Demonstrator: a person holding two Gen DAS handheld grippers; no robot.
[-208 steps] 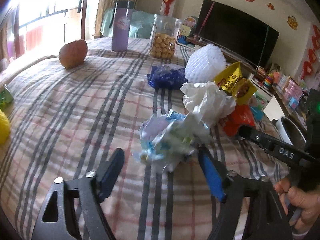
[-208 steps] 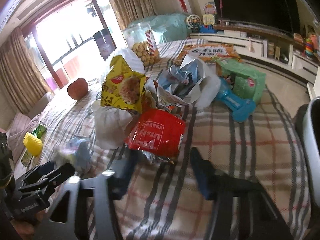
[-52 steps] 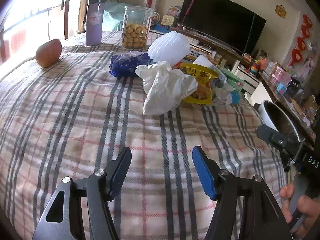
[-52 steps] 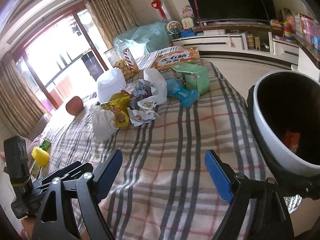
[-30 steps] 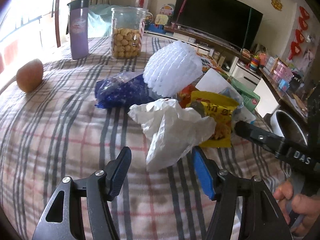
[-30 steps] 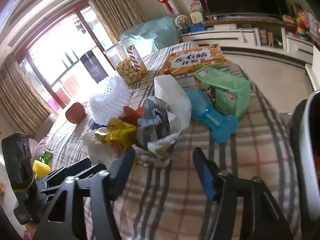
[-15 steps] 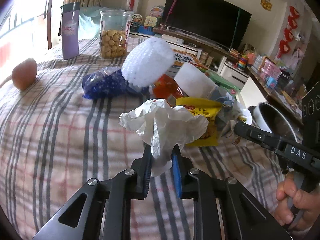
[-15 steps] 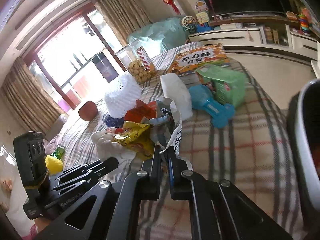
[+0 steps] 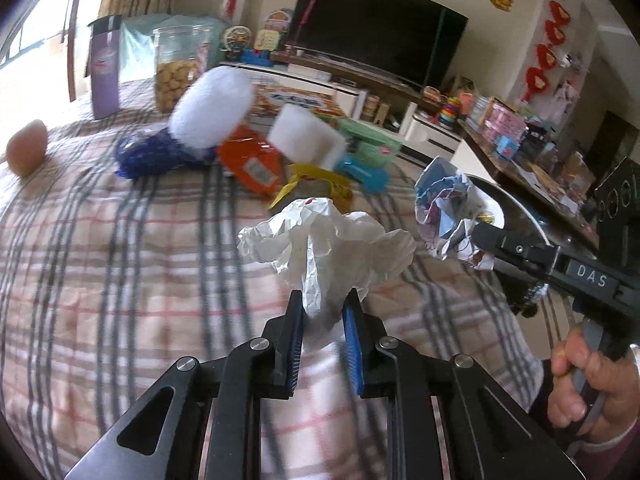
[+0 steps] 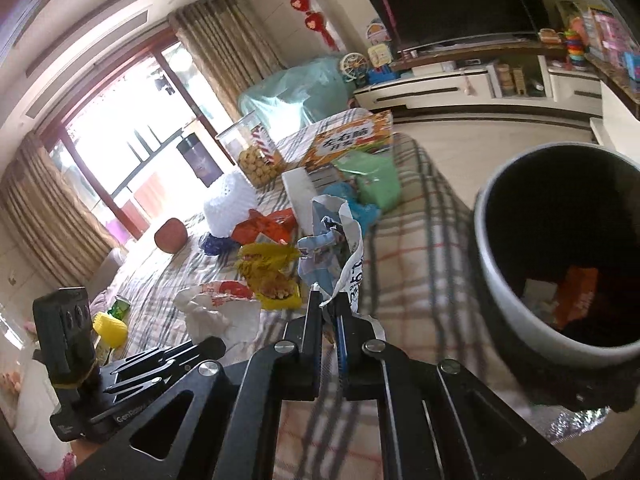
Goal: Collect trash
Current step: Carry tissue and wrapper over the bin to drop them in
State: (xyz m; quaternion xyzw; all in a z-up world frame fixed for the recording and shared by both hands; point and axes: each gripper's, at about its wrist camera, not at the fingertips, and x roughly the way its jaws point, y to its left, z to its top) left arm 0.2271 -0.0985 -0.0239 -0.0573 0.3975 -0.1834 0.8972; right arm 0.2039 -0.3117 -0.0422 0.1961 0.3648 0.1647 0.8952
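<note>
My left gripper (image 9: 323,300) is shut on a crumpled white plastic bag (image 9: 328,240), lifted above the plaid tablecloth (image 9: 120,264). My right gripper (image 10: 329,304) is shut on a crumpled blue-and-white printed wrapper (image 10: 332,240); that wrapper (image 9: 444,208) also shows at the right gripper's tip in the left wrist view. A grey trash bin (image 10: 492,256) with a dark inside stands off the table's right edge and holds orange and white litter (image 10: 576,296). A yellow snack bag (image 10: 272,276), a red packet (image 10: 268,224) and a blue wrapper (image 9: 148,156) lie on the table.
White foam netting (image 9: 212,108), a white block (image 9: 304,144), a green pack (image 10: 376,180), a blue bone-shaped toy (image 9: 364,176), a cookie jar (image 9: 176,68), a purple cup (image 9: 105,68) and an orange box (image 10: 352,140) crowd the far table. A reddish-brown fruit (image 9: 25,148) lies left.
Both grippers went from open to shut, the left on the white bag, the right on the printed wrapper. Both then lifted their trash and moved right toward the bin.
</note>
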